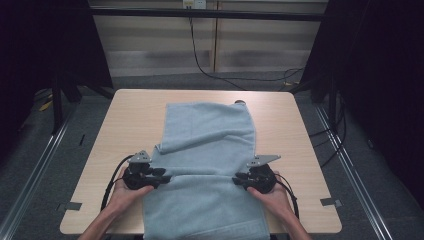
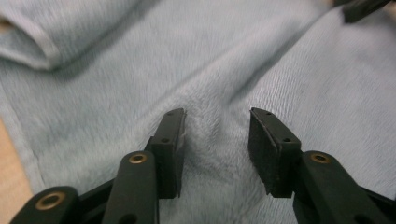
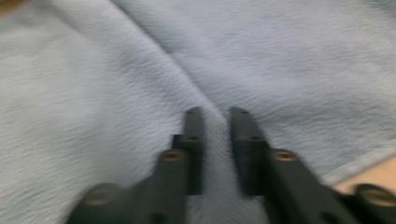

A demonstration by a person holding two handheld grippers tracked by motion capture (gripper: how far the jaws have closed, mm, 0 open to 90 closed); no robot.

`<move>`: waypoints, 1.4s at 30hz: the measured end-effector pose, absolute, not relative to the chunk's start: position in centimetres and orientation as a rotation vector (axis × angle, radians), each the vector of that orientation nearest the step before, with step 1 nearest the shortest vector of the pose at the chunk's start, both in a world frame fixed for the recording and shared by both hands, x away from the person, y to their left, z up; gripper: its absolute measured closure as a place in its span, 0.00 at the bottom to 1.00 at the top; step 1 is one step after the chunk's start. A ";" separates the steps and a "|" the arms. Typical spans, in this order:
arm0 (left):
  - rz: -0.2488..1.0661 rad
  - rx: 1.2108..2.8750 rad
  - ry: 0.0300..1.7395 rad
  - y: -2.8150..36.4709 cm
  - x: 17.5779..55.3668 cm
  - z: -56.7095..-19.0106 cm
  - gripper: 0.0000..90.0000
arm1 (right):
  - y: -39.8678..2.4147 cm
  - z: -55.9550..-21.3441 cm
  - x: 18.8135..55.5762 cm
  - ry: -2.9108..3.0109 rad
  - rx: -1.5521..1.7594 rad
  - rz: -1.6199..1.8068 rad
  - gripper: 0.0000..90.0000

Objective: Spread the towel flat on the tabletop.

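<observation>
A light blue towel lies lengthwise down the middle of the wooden table, its far part folded over, its near end hanging past the front edge. My left gripper rests at the towel's left edge, pointing right. In the left gripper view the jaws stand apart over the towel, with a low ridge of cloth between them that the pads do not touch; left gripper. My right gripper sits at the towel's right edge, pointing left. Its jaws are drawn close on a raised fold of towel; right gripper.
Bare tabletop runs along both sides of the towel and at the far end. Dark stands flank the table's far corners, and a black cable trails across the floor behind it. Tape marks sit near the front corners.
</observation>
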State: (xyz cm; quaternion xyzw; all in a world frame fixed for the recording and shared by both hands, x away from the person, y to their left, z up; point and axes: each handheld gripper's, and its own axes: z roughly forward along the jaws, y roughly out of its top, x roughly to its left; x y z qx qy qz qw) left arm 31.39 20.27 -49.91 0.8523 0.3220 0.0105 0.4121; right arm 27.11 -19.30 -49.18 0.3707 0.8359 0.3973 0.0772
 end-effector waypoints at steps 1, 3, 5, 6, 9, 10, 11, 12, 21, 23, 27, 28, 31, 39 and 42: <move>0.037 2.146 0.806 20.3 31.2 -50.1 0.67 | -19.3 -48.9 26.4 2.475 1.103 1.183 0.95; 0.024 2.150 0.801 20.4 30.9 -50.1 0.71 | -19.6 -48.1 25.1 2.470 1.094 1.241 0.97; 0.013 2.152 0.802 20.5 30.7 -50.1 0.76 | -19.9 -47.5 23.8 2.466 1.102 1.279 0.97; -0.005 2.149 0.808 20.5 30.6 -50.1 0.78 | -20.2 -47.3 22.6 2.468 1.099 1.301 0.97; -0.035 2.168 0.790 20.2 29.6 -49.9 0.79 | -20.7 -47.2 19.6 2.474 1.102 1.315 0.96; -0.034 2.174 0.776 20.0 29.2 -49.9 0.77 | -20.8 -47.4 18.6 2.470 1.119 1.321 0.96; -0.038 2.174 0.767 19.9 28.7 -49.9 0.72 | -20.7 -47.7 17.7 2.483 1.128 1.319 0.96; -0.037 2.184 0.753 19.8 28.1 -49.8 0.69 | -20.7 -48.0 16.9 2.489 1.134 1.308 0.95; -0.035 2.090 0.719 20.6 28.2 -47.8 0.60 | -21.6 -47.5 19.9 2.404 1.187 1.306 0.67; 0.017 2.048 0.757 20.9 30.1 -47.3 0.61 | -21.9 -47.7 22.5 2.410 1.187 1.289 0.67; -0.014 1.928 0.887 21.9 34.6 -47.7 0.62 | -21.8 -48.2 26.9 2.411 1.220 1.241 0.60; -0.024 1.921 0.923 22.0 35.3 -47.8 0.61 | -21.7 -48.3 28.1 2.411 1.229 1.225 0.59; 0.077 1.937 0.978 22.4 36.5 -48.9 0.59 | -21.2 -49.1 30.4 2.391 1.244 1.184 0.55; 0.233 2.165 0.879 20.5 35.8 -50.2 0.61 | -20.0 -50.4 32.4 2.377 1.204 1.053 0.54; 0.265 2.198 0.849 20.3 35.6 -50.1 0.62 | -19.9 -50.4 32.1 2.379 1.158 1.017 0.62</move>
